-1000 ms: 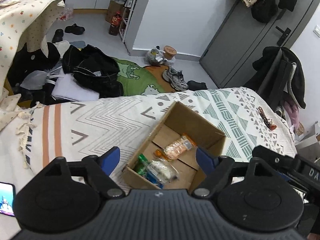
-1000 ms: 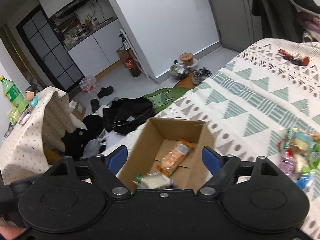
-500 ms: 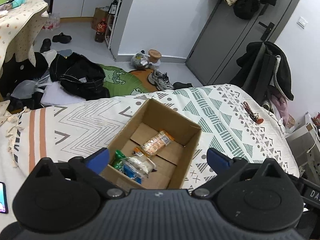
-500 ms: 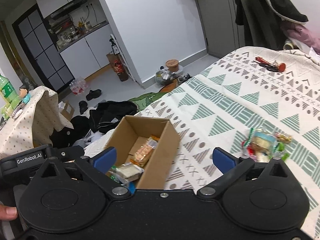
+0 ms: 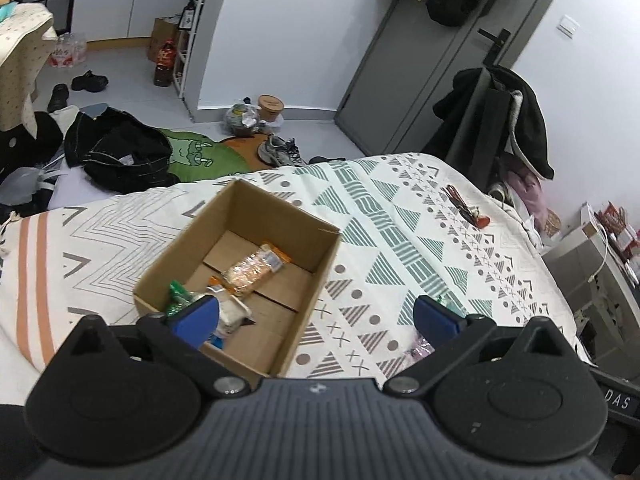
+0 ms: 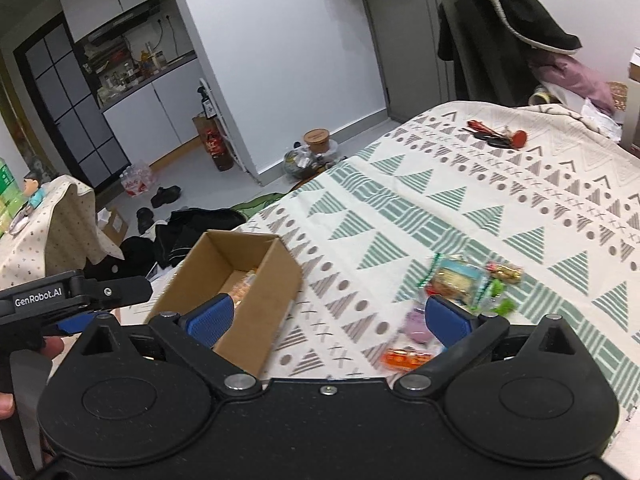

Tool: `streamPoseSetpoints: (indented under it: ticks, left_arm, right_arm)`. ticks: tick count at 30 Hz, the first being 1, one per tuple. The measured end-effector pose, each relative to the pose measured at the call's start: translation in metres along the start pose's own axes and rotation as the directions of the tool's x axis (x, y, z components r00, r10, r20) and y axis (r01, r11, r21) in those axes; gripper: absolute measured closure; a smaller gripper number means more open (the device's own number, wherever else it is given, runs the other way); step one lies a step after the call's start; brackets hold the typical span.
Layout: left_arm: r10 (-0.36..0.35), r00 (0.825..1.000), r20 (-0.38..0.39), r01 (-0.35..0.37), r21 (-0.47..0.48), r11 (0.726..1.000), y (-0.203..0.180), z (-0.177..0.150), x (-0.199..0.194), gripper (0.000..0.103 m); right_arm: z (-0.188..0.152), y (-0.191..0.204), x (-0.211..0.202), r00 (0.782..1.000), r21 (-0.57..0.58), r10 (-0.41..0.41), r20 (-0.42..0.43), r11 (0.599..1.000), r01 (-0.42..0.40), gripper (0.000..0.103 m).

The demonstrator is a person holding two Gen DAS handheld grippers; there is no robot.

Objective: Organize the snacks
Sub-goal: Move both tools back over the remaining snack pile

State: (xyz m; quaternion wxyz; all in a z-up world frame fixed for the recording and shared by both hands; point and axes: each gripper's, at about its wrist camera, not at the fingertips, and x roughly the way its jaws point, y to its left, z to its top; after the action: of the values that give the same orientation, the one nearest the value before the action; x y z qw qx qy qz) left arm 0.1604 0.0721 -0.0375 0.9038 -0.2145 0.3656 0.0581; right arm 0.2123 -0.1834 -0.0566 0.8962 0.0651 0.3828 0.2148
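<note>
- Your left gripper (image 5: 316, 316) has spread wider and drifted right of the cardboard box (image 5: 280, 216)
- Your right gripper (image 6: 328, 318) swung right too, toward the loose snacks (image 6: 456, 280)

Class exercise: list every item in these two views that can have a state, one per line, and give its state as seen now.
cardboard box: open, partly filled
orange snack packet: lying inside the box
loose snacks: on the bedspread, outside the box
left gripper: open, empty
right gripper: open, empty
grey door: shut
</note>
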Motion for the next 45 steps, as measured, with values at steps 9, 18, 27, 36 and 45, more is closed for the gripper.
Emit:
streamPoseSetpoints:
  ticks: [9,18,27,36,45]
  left_arm:
    - [-0.018,0.999,-0.030,0.020,0.060,0.998,-0.028,-0.013,0.014,0.000]
    - [-0.017,0.998,-0.065,0.025,0.126,0.992,-0.062,-0.029,0.044,0.001]
    - [-0.034,0.993,-0.113,0.052,0.161,0.986,-0.100,-0.046,0.088,0.003]
    - [-0.019,0.981,-0.194,0.049,0.151,0.987,-0.117,-0.070,0.135,0.017]
    - [-0.003,0.966,-0.259,0.045,0.156,0.987,-0.128,-0.088,0.171,0.022]
  right_arm:
    - [-0.013,-0.048,-0.003,1.000,0.043,-0.004,0.016,0.999,0.004,0.000]
    - [-0.025,-0.086,0.011,0.998,0.151,-0.057,0.014,0.987,0.054,0.000]
    - [-0.033,-0.134,0.041,0.997,0.297,-0.052,-0.055,0.953,0.066,0.022]
    - [-0.046,-0.150,0.079,0.989,0.359,0.019,-0.146,0.933,0.035,0.036]
    - [-0.050,-0.170,0.113,0.974,0.408,0.068,-0.214,0.913,0.025,0.050]
